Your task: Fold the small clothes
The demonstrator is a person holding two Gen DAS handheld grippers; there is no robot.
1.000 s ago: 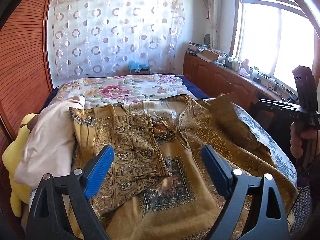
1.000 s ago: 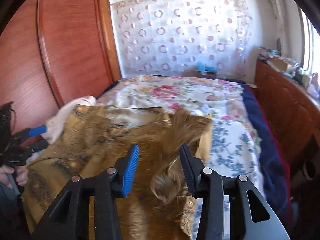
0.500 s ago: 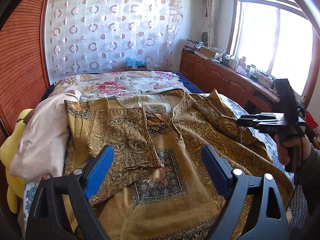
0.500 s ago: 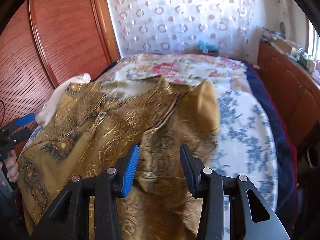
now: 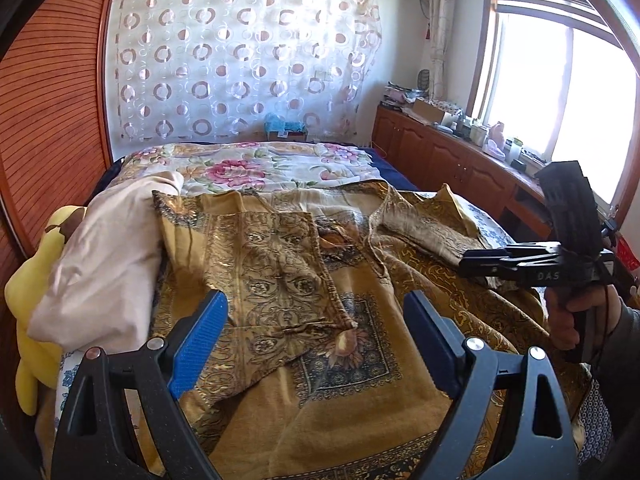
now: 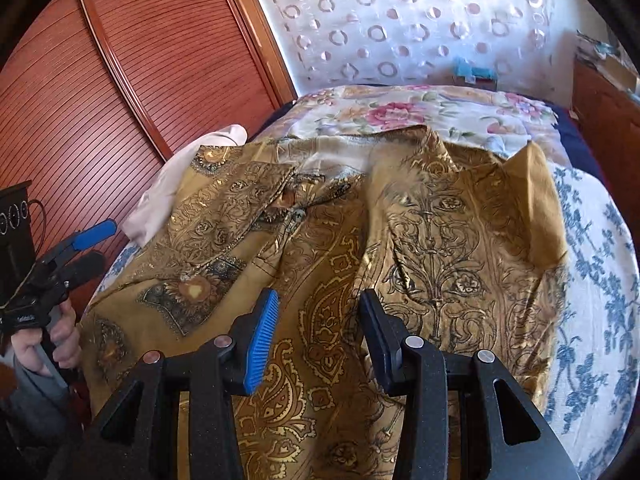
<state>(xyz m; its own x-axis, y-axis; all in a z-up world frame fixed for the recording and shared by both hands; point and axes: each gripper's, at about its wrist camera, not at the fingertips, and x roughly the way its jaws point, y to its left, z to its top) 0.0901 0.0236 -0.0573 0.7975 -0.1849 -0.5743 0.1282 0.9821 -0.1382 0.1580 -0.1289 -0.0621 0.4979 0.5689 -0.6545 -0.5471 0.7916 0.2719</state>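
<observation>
On the far left of the left wrist view, a soft yellow plush toy is lying against the reddish slatted wooden wardrobe door, and a pale pink folded cloth is resting just beside it at the edge of the bed. Next to that cloth, the gold-brown patterned fabric garment with dark ornamental print is lying spread over the bed with the blue-and-white floral bedsheet, its left sleeve folded in over the body and its right sleeve lying folded over the right side of the body. The left gripper is hovering above the garment's lower part with its blue-padded jaws spread wide, nothing between them. Beyond the garment, a cream quilt with pink flowers is covering the far half of the bed, and a sheer white curtain with ring patterns is hanging on the back wall. Further right, the right gripper is hanging over the garment's right side, gripped by a hand; its jaws are standing partly apart with only cloth lying beneath them, pinching nothing. Along the right wall, a brown wooden cabinet cluttered with small items is sitting under a bright window.
</observation>
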